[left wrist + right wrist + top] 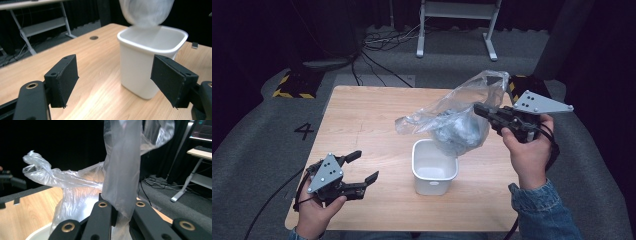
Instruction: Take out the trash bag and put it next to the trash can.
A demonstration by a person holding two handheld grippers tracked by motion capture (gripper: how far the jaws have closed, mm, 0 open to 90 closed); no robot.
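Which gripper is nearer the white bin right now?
Right. The right gripper holds the plastic bag just above the white bin; the left gripper sits open, off to its left.

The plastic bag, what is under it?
Under the plastic bag, which the right hand-held gripper holds up by a pinched edge, stands the white bin on the wooden table. The bag's lower end covers part of the bin's rim; the bin's floor cannot be seen.
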